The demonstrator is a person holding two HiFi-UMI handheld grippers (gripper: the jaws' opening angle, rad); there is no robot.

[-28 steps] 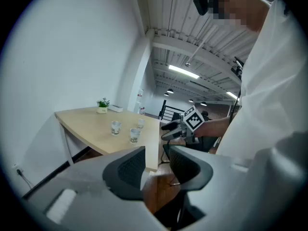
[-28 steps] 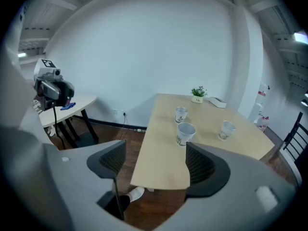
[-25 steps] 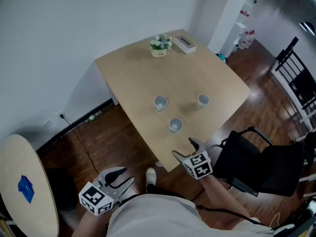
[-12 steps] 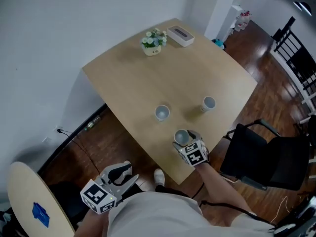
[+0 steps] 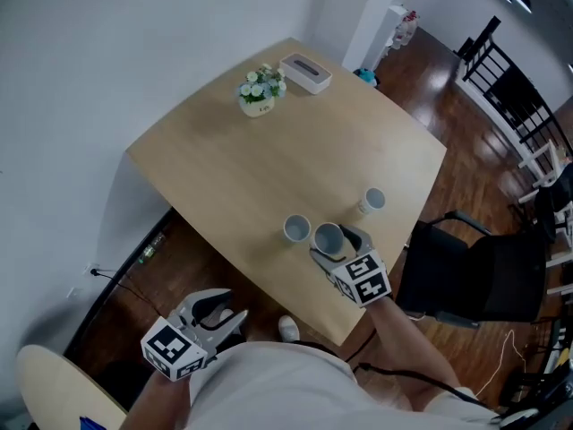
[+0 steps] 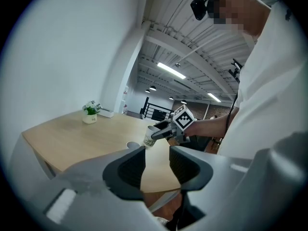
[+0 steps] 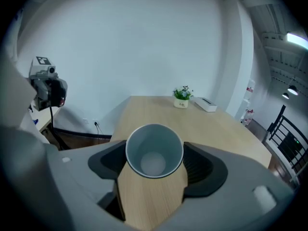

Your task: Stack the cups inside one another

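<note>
Near lower centre, right gripper (image 5: 338, 243) fingers pinch a paper cup (image 5: 328, 237) that, lowered off-centre, could topple the neighbouring cup (image 5: 296, 229); left gripper (image 5: 224, 310) fingers gape empty.

A potted plant (image 5: 260, 89) and a white box (image 5: 305, 73) sit near the wooden table's (image 5: 215, 164) far edge.

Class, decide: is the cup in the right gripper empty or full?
Empty: the right gripper view shows the cup bare to its bottom.

Wooden table (image 5: 233, 159) carries: paper cup (image 5: 296, 229), second cup (image 5: 372, 201), flower pot (image 5: 258, 92), white box (image 5: 305, 72), perhaps tissues.
</note>
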